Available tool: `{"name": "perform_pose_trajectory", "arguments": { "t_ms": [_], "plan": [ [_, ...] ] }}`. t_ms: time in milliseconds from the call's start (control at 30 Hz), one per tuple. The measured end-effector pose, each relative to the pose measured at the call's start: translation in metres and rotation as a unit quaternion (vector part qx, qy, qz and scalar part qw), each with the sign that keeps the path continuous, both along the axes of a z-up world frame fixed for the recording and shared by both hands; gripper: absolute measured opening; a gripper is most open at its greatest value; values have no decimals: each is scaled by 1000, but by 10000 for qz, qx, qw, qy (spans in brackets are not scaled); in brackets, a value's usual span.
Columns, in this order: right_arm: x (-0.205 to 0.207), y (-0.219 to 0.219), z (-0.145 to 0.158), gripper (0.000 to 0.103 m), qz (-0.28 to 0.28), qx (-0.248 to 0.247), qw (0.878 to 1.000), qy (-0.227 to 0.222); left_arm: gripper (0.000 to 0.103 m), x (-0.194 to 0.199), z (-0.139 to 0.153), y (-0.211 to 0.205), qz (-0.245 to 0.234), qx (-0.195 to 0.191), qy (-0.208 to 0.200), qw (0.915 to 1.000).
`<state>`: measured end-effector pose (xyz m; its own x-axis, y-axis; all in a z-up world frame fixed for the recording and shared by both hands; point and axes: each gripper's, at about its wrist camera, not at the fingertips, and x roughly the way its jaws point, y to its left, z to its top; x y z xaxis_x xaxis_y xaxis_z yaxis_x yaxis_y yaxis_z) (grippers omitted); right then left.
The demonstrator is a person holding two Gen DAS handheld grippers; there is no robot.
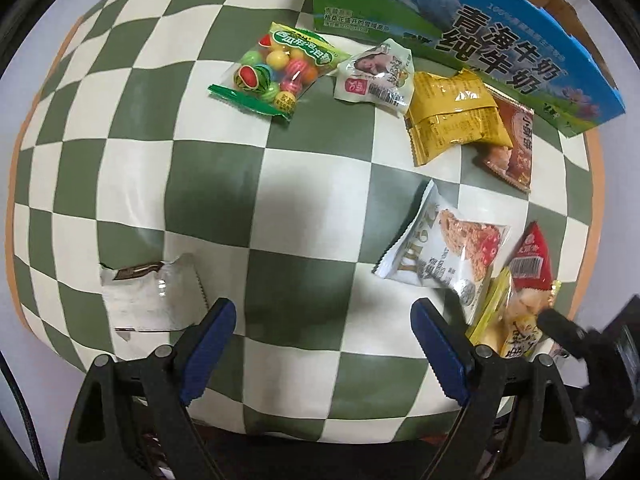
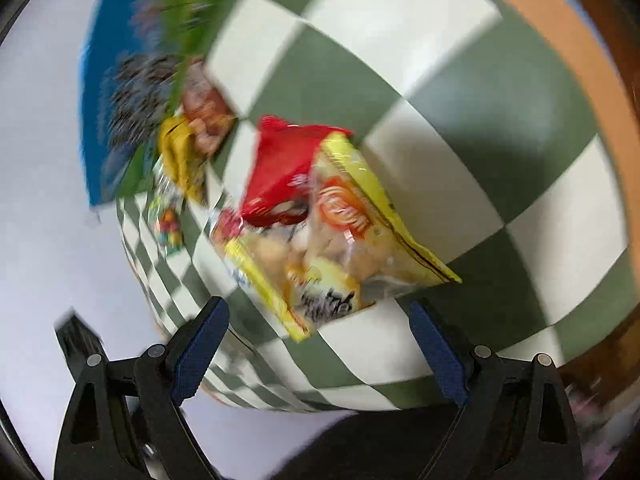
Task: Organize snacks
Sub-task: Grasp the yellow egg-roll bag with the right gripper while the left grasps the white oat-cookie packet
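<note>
Blue ribbed pads line the black plastic fingers of the left gripper (image 1: 323, 344), which are spread wide over a tabletop (image 1: 304, 224) covered in a smooth green-and-cream checkered cloth, with nothing between them. Just beside its left finger lies a flat white wrapper (image 1: 150, 300) with a crimped, saw-toothed edge. To the right sits a puffy white foil cereal-bar packet (image 1: 444, 252), partly overlapped by a glossy clear-and-yellow bag (image 1: 508, 320) and near a red triangular pouch (image 1: 534, 260). Farther off are a crinkled yellow packet (image 1: 452, 112) resting on a brown-red one (image 1: 516, 144), a small white sachet (image 1: 378, 76), and a transparent bag of round, bright gumballs (image 1: 276, 68). Beyond them all stands a printed cardboard milk carton box (image 1: 460, 24) in blue and green. The right gripper (image 2: 316, 340) is likewise spread apart, its pads clear of the clear-and-yellow bag (image 2: 340, 240) lying just ahead of them; this view is badly blurred, so the lumpy pale contents may be puffed snacks, though I cannot be sure.
</note>
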<state>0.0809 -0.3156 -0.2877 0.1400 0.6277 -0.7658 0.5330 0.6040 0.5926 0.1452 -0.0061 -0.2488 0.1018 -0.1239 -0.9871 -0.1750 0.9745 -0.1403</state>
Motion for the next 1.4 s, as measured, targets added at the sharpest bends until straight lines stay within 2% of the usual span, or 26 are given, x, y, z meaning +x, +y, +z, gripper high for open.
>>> {"name": "perform_pose_trajectory", "arguments": {
  "t_ms": [67, 133, 167, 233, 267, 333, 433, 500, 600, 667, 733, 800, 867, 933, 1033, 1100, 1267, 1400],
  "plan": [
    [0, -2, -15, 91, -416, 214, 9989, 101, 89, 4, -6, 0, 98, -175, 112, 9997],
    [2, -2, -24, 70, -570, 193, 9981, 112, 89, 12, -10, -3, 196, -418, 231, 9987],
    [3, -3, -23, 68, -518, 115, 9986, 87, 89, 18, -13, -5, 264, -653, 334, 9970],
    [5, -3, -16, 50, -152, -212, 9996, -104, 89, 27, -21, -8, 449, -1043, 550, 9920],
    [6, -2, -10, 50, 125, -453, 9986, -241, 89, 33, -26, -11, 584, -1302, 660, 9876],
    [9, -1, 2, 50, 789, -941, 9913, -466, 89, 46, -35, -17, 759, -1576, 835, 9810],
    [10, -1, 15, 50, 1531, -1539, 9740, -640, 89, 64, -52, -33, 911, -1767, 1120, 9736],
    [12, -1, 19, 51, 1821, -1803, 9643, -671, 89, 73, -68, -43, 1052, -1893, 1360, 9667],
    [14, -1, 22, 58, 1848, -1901, 9621, -645, 89, 78, -87, -48, 1460, -1897, 1472, 9597],
    [15, -1, 22, 60, 1752, -1909, 9636, -650, 86, 77, -88, -49, 1496, -1828, 1315, 9628],
    [16, 1, 19, 60, 1644, -1863, 9665, -635, 75, 76, -86, -52, 1257, -1630, 1188, 9714],
    [15, 3, 18, 60, 1620, -1900, 9658, -698, 70, 75, -82, -60, 754, -1298, 1019, 9834],
    [14, 8, 16, 59, 1837, -2028, 9586, -791, 70, 72, -76, -74, -33, -761, 816, 9937],
    [9, 10, 16, 59, 2160, -2139, 9487, -867, 70, 63, -72, -87, -863, 26, 543, 9948],
    [8, 18, 16, 59, 2614, -2301, 9330, -908, 70, 49, -79, -95, -1436, 628, 422, 9867],
    [9, 22, 15, 60, 2686, -2356, 9295, -912, 71, 45, -82, -95, -1412, 615, 372, 9874],
    [18, 28, 2, 64, 2423, -2403, 9370, -753, 70, 43, -89, -95, -1063, 510, 269, 9927],
    [23, 38, -1, 67, 2387, -2571, 9334, -754, 71, 29, -93, -85, -1036, 501, 299, 9929]
  ]
}}
